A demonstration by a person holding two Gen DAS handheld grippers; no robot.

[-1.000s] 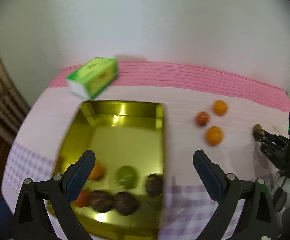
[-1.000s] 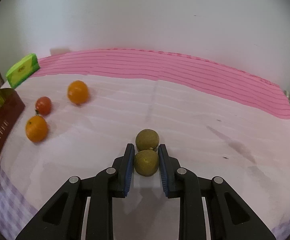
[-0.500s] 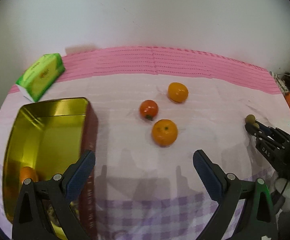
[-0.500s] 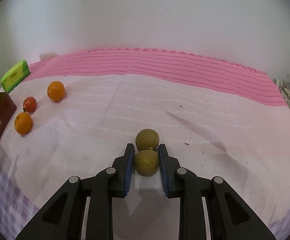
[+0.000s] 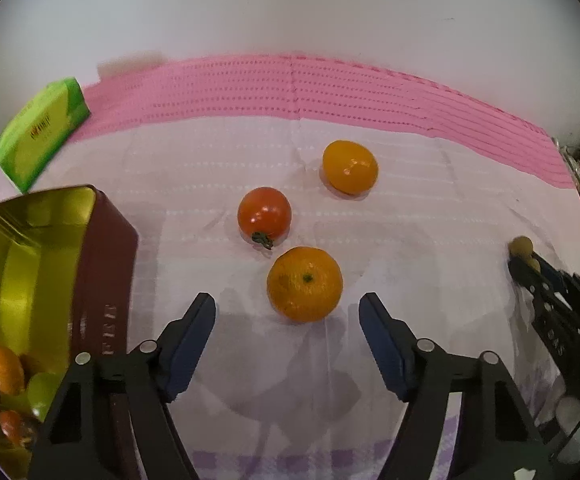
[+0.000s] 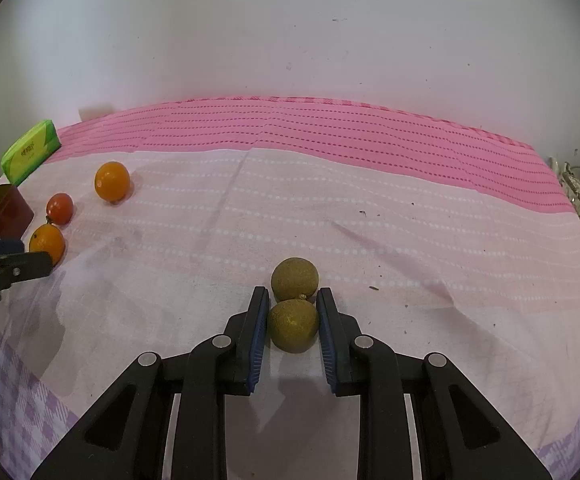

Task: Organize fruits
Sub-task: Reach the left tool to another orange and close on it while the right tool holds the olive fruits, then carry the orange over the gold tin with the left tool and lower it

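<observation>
The left gripper (image 5: 287, 344), jaws closing, hangs just short of the mandarin (image 5: 304, 283); the right gripper (image 6: 292, 322) pinches a brown-green fruit (image 6: 292, 325).

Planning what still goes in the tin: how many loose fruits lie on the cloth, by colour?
Orange: 2, the near tangerine and the far orange fruit
Red: 1, the tomato
Brown-green: 2, the gripped fruit and its neighbour
Total: 5

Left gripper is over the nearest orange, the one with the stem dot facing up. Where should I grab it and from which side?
Grip the nearest orange across its widest middle, coming down from above. It is round, sits alone on the cloth, clear of the tomato, and already lies just ahead of the left gripper, whose jaws are closing with nothing between them.
</observation>
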